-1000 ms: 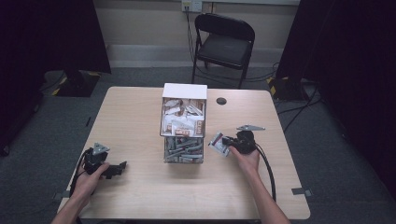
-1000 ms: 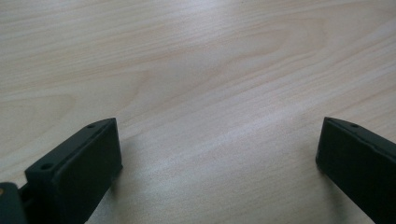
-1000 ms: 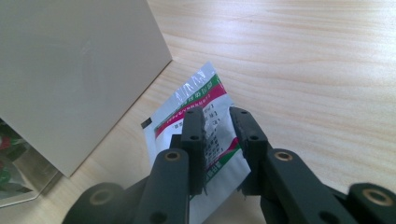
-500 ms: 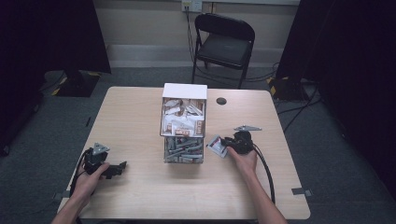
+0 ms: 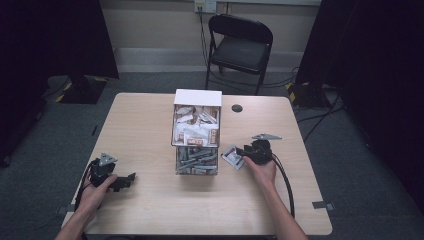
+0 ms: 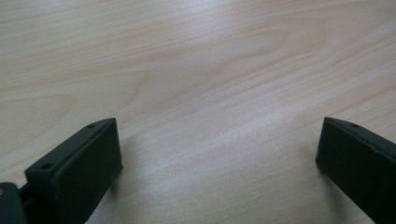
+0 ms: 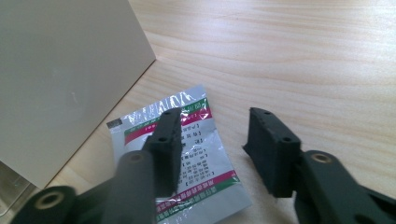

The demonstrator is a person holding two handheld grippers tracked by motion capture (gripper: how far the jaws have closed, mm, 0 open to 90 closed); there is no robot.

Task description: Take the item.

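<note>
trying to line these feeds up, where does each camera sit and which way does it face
High view: above the person's side, looking forward and down on the table; both forearms, the left gripper and the right gripper show.
Left gripper view: rides the left gripper, looking down at bare wood between its open jaws.
Right gripper view: rides the right gripper, facing the sachet lying beside the box; its jaws have just been opening.
Shared: high and right gripper views both show the sachet by the box.
</note>
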